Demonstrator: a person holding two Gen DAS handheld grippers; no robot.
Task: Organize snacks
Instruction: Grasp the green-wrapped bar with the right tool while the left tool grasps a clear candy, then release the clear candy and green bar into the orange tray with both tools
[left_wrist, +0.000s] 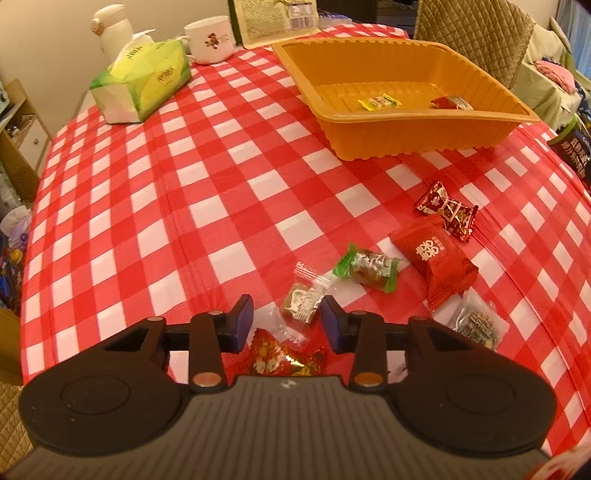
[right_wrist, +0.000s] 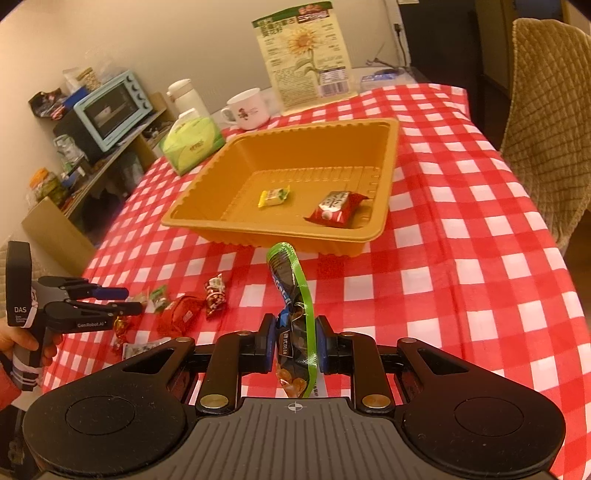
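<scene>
An orange tray (left_wrist: 406, 136) (right_wrist: 277, 236) holds a yellow candy (left_wrist: 378, 101) (right_wrist: 273, 196) and a red packet (left_wrist: 450, 102) (right_wrist: 336, 208). My left gripper (left_wrist: 286, 301) (right_wrist: 133, 300) hangs low over the loose snacks, open, with a clear-wrapped brown candy (left_wrist: 301, 304) between its pads. The candy lies against the right pad, with a gap to the left pad. Around it lie a green-wrapped candy (left_wrist: 367, 268), a red pouch (left_wrist: 434, 262), a red-and-white candy (left_wrist: 447, 210) and a red-gold candy (left_wrist: 284, 360). My right gripper (right_wrist: 295, 320) is shut on a green-edged dark snack packet (right_wrist: 291, 295), held above the table in front of the tray.
On the red checked cloth behind the tray stand a tissue pack (left_wrist: 144, 81), a white mug (left_wrist: 210, 40), a white flask (left_wrist: 110, 29) and a sunflower-seed bag (right_wrist: 306, 55). A quilted chair (right_wrist: 546, 129) is on the right. Shelves with a toaster oven (right_wrist: 114, 107) are on the left.
</scene>
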